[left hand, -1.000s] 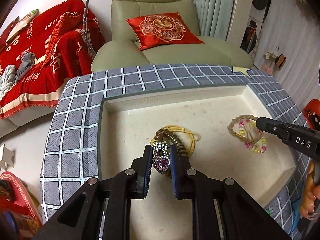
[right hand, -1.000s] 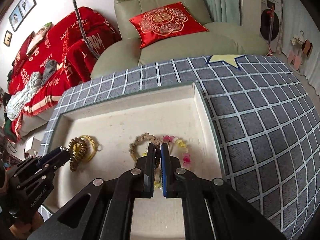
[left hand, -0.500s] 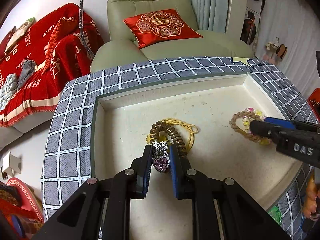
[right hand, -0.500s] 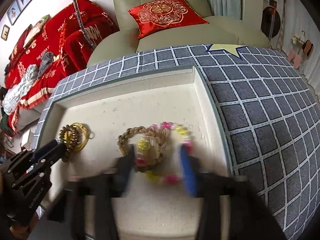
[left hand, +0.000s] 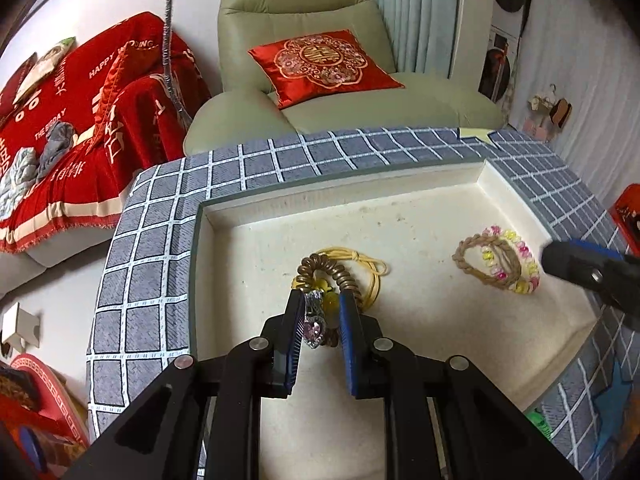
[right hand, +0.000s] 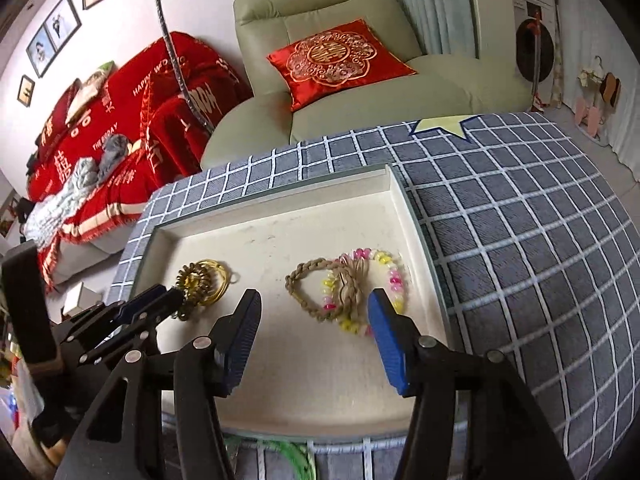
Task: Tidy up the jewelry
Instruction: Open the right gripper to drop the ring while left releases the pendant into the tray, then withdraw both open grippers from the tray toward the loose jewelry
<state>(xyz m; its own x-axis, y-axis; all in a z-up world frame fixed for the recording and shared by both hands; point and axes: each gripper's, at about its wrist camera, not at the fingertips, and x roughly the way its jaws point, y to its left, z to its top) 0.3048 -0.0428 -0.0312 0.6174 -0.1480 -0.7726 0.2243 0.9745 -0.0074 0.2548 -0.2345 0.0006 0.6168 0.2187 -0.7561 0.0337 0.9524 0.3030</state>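
Gripping heart pendant (left hand: 314, 328) between left gripper (left hand: 320, 320) pads, over tray (left hand: 440, 184). Hovering right gripper (right hand: 316, 320) released, bracelets (right hand: 348, 288) lying just ahead of fingertips. Next needing gentle pendant placing.

Both wrist views close, angled down, sharing tray (left hand: 400, 184).

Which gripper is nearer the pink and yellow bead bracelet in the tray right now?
Right. The right gripper hangs open just in front of the bead bracelet, not touching it. The left gripper is across the tray, shut on a purple heart pendant.
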